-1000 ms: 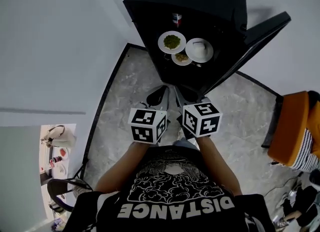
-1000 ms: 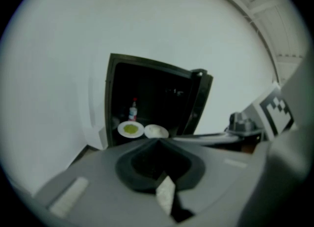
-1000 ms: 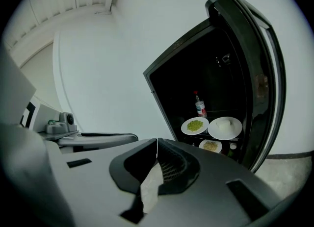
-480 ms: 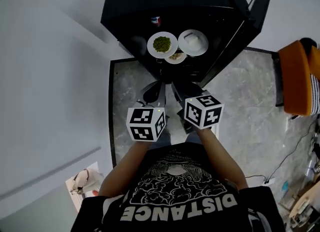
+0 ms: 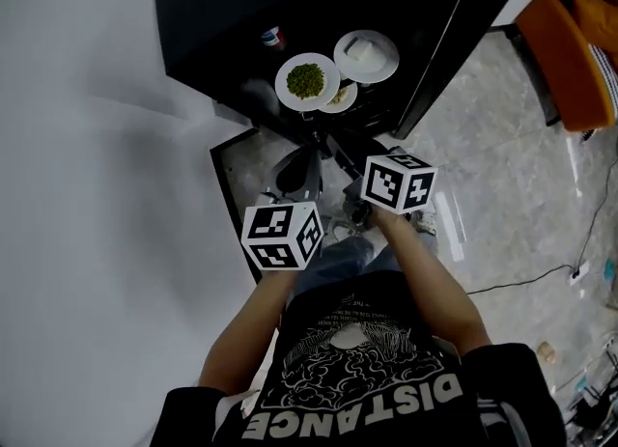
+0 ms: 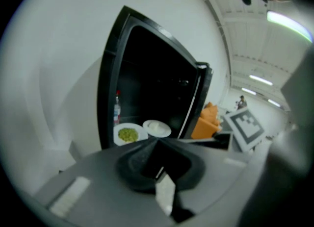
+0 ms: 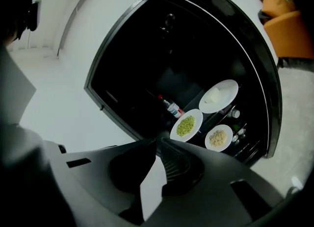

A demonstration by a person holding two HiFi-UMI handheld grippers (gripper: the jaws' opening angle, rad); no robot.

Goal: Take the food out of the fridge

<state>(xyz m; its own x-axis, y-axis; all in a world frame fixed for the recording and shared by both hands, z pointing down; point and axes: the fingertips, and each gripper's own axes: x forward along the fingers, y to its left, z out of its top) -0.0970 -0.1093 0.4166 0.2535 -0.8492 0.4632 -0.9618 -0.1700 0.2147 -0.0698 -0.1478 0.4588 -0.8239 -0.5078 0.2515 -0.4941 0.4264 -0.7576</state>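
Fridge point(image 5: 222, 11) stands open, door point(image 5: 454, 59) swung to its right side. Interior dark.

Food is all inside, none of it touched:
- Green plate point(image 5: 307, 81), a heap of green food on white, at the shelf's front edge, left of centre.
- White plate point(image 5: 366, 55) with a pale lump on it, just beside the green plate on the door side and further in.
- Small plate point(image 5: 338, 97) of tan grainy food, partly covered by the green plate's rim in the head view. Cannot tell whether it sits on the same shelf or a lower one.
- Bottle point(image 5: 272, 38) with a red cap, behind the green plate toward the shelf's back left.

Left gripper point(image 6: 158, 142): jaws clenched tip to tip, nothing between them, held in front of the fridge opening, well apart from the plates.

Right gripper point(image 7: 158, 140): likewise clenched and empty, beside the left one, pointed at the shelf.

Orange seat point(image 5: 560, 11) past the door, on the marbled floor point(image 5: 502, 175).
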